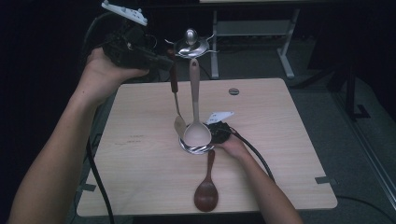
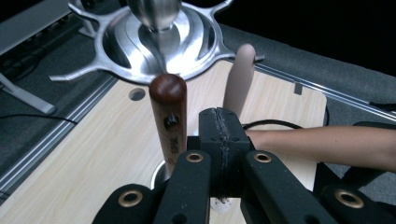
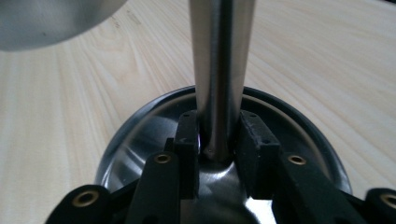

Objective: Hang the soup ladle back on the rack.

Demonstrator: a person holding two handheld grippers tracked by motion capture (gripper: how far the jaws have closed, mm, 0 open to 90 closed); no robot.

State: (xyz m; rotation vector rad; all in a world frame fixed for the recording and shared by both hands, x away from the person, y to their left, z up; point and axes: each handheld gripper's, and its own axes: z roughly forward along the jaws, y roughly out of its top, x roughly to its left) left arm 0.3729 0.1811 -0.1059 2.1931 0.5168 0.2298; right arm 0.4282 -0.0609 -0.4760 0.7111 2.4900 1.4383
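Black two-jawed left tool (image 2: 219, 135), brass rivets, grey plate; bare forearms.

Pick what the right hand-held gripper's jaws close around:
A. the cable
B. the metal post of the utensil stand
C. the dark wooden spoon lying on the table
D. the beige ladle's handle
B: in the right gripper view the right hand-held gripper has its jaws on either side of the metal post, just above the stand's round base.

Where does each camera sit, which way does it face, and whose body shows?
High view: above the person, facing forward and down on the table; both forearms, left gripper, right gripper.
Left gripper view: rides the left gripper, facing the rack top past its shut jaws; right forearm.
Right gripper view: low, facing the pole between its jaws.
Shared: left and high views show the rack top.
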